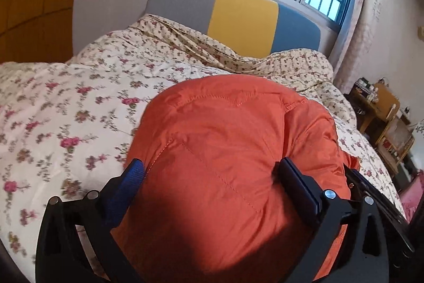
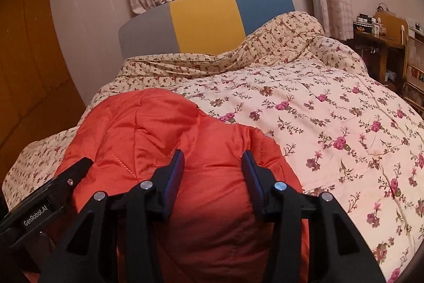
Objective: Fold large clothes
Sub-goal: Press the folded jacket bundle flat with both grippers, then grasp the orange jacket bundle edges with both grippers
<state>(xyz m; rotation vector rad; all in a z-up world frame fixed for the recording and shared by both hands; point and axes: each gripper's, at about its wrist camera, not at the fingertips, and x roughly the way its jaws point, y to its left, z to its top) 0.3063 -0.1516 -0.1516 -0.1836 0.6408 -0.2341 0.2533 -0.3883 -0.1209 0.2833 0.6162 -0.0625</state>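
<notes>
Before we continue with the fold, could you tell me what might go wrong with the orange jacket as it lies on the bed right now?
1. The orange jacket is puffy and bulges between the open left gripper, so the fold may spring back.
2. Its slick fabric could slip from the right gripper, whose jaws stand apart.
3. The floral quilt underneath is soft and rumpled, so a pinch might catch it too.

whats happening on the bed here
Someone is folding an orange padded jacket on a bed with a floral quilt, using a hand-held gripper in each hand. The left hand-held gripper is wide open over the bundled jacket. The right hand-held gripper is partly open beside it. Neither pinches fabric right now.
</notes>
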